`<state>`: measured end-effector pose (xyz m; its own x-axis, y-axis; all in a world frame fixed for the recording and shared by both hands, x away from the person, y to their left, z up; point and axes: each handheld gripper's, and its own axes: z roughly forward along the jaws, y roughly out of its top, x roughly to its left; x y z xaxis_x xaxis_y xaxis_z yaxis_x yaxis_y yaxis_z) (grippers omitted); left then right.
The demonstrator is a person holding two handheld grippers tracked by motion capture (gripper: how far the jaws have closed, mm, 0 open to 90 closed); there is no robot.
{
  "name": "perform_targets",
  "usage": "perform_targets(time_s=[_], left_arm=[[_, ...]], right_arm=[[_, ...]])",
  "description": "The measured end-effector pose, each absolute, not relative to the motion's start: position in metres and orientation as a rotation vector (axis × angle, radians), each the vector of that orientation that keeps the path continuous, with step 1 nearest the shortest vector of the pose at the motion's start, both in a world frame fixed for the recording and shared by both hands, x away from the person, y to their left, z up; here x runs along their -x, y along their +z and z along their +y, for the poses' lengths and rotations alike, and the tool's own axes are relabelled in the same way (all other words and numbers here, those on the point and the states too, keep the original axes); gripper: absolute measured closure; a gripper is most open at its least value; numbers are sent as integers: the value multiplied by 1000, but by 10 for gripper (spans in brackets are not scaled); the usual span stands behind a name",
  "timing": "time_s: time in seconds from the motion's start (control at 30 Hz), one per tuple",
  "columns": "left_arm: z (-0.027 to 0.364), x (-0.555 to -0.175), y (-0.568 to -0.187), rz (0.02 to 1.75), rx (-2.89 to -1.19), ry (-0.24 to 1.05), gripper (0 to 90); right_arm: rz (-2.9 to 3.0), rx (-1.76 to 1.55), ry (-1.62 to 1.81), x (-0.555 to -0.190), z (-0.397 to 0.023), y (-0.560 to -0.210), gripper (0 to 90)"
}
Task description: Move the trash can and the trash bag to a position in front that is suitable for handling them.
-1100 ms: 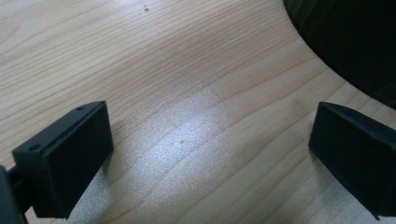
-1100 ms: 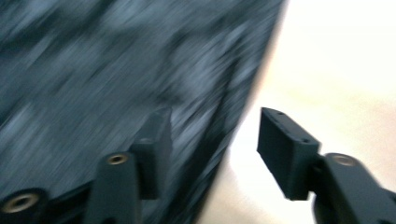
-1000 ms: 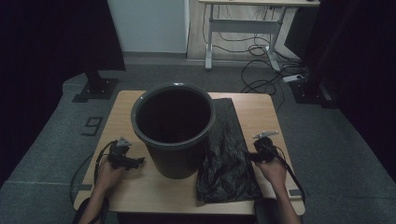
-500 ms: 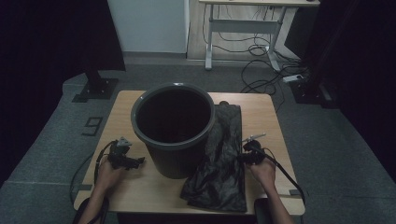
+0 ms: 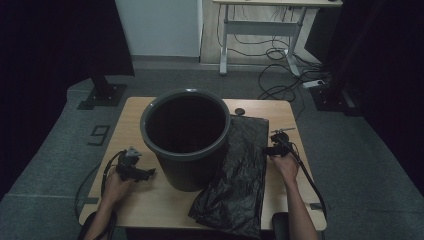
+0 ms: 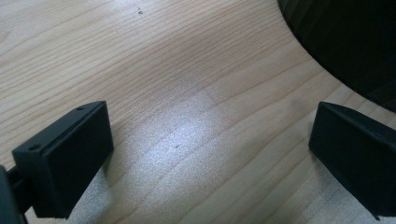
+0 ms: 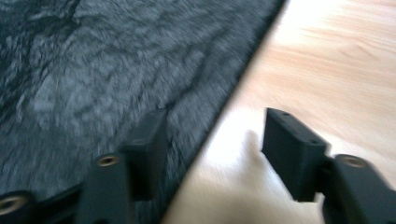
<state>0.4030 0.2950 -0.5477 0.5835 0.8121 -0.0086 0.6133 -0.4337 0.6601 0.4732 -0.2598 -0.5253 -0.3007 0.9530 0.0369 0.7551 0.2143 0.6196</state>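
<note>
Pale wood of the table (image 5: 150,195) fills the near ground, with dark grey carpet around it and a white desk frame with loose cables at the far wall.

Nearest on the person's left, the left gripper (image 5: 143,173) lies low over the bare wood, its jaws spread wide with nothing between them; the curved base of the dark grey bucket (image 5: 186,137) stands just ahead of and beside its tips, apart from them. In the left gripper view the two black jaws sit at opposite edges over wood grain, the bucket wall at the upper right corner.

On the other side, the right gripper (image 5: 272,149) sits at the right edge of the black plastic bag (image 5: 240,170), which lies flat and crumpled beside the bucket, running from the near table edge back past the gripper. Its jaws have just been opening and stand about half apart, straddling the bag's edge (image 7: 219,116): one jaw over the plastic, the other over wood, neither pressing the bag.

Beyond the bag, a small dark disc (image 5: 240,110) rests near the far table edge.
</note>
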Motion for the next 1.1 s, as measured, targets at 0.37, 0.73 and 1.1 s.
perform_targets(time_s=[0.37, 0.73, 1.1], left_arm=[[295, -403, -548, 1128, -2191, 415, 0], [294, -403, -548, 1134, -2188, 416, 0], [294, -402, -548, 1132, -2189, 414, 0]], right_arm=[[2178, -1594, 621, -454, -277, -528, 852], [2054, -1720, 651, -392, -350, -526, 846], [2045, -1692, 719, -406, -331, -522, 445]])
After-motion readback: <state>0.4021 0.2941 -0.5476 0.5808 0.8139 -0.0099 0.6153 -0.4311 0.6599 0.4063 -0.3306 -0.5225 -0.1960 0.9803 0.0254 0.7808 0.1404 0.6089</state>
